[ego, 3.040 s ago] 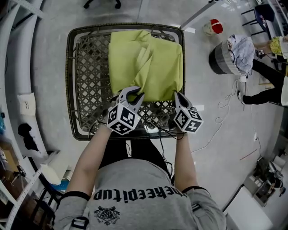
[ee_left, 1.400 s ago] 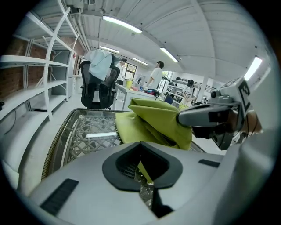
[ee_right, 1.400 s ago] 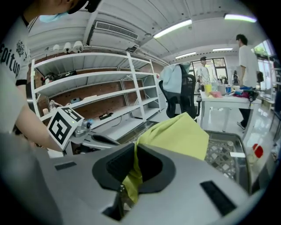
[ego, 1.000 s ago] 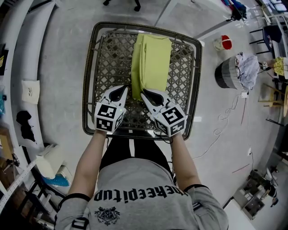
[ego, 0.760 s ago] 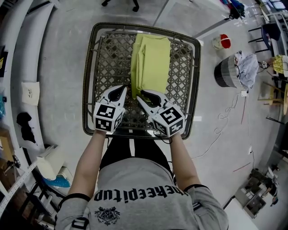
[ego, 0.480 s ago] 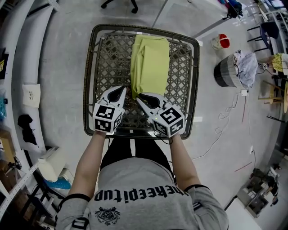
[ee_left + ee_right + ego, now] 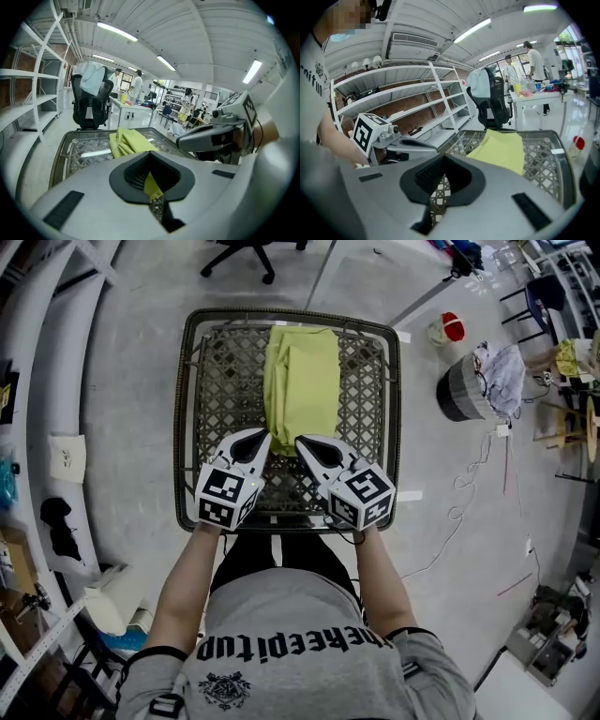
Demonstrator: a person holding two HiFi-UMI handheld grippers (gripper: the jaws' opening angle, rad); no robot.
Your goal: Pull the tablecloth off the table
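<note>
Wicker table [image 7: 371, 399] | left gripper view: left claw [image 7: 151, 187] pinches tablecloth [image 7: 131, 140] | right claw [image 7: 440, 192] just closed, empty

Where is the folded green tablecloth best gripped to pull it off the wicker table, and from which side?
I'd grip the tablecloth at its near right corner, coming from the person's side, low over the table. It lies folded in a long strip running away, so that end leads the pull; the left gripper pinches the near left corner.
</note>
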